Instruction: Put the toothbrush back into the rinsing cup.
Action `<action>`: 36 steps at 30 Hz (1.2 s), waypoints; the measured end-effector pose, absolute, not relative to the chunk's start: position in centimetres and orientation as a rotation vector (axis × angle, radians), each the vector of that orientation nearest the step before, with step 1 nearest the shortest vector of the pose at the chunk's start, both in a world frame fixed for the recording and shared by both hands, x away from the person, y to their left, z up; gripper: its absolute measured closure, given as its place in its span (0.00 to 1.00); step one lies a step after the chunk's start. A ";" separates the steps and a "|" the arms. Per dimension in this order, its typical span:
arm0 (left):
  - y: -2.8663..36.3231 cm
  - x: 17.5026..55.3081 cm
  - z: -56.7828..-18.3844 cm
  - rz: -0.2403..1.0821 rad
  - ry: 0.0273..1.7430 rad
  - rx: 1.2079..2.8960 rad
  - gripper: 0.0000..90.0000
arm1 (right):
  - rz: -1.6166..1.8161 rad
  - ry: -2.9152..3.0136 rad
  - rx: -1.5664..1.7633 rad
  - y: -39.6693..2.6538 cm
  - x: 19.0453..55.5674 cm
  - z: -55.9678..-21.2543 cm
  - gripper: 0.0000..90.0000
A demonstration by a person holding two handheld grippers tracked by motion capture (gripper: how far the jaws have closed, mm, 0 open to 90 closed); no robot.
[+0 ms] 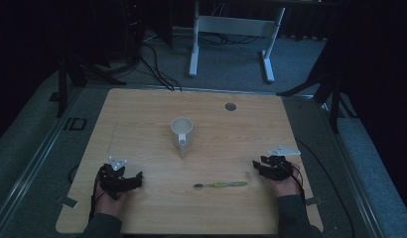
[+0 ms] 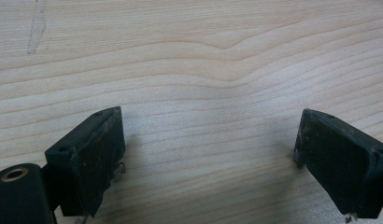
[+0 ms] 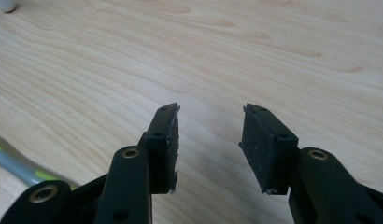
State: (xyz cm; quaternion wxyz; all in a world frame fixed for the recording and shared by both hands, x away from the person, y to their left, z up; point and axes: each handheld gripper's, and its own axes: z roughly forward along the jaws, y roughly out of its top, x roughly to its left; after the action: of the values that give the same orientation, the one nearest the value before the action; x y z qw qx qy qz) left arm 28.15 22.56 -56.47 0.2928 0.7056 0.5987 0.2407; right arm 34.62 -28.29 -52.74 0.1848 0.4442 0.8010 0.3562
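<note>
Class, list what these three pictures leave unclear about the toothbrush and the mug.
- Toothbrush bristles: high view, too small and dim.
- Toothbrush handle: right gripper view, blurred, cut by the left edge and hidden behind the jaw.
- Mug contents: high view, too dim.
- Mug base: right gripper view, cut by the top edge.

- the mug [image 1: 182,132] is standing mid-table [image 1: 142,109], well behind the toothbrush [image 1: 221,185].
- the toothbrush is lying between the left gripper [image 1: 123,179] and the right gripper [image 1: 265,167], nearer the right one.
</note>
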 end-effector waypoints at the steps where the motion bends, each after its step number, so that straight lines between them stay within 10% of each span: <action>1: 22.6 28.2 -56.5 0.641 1.595 1.880 0.10 | 1.003 2.262 1.251 -28.3 34.6 -52.8 0.62; 36: 22.5 28.2 -56.5 0.642 1.594 1.884 0.10 | 0.931 2.441 1.001 -26.9 35.0 -49.7 0.62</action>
State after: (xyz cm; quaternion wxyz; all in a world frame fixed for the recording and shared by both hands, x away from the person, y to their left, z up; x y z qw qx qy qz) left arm 28.16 22.52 -56.45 0.2915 0.7067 0.5979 0.2409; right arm 34.97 -26.94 -49.70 0.1713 0.3524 0.8596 0.3281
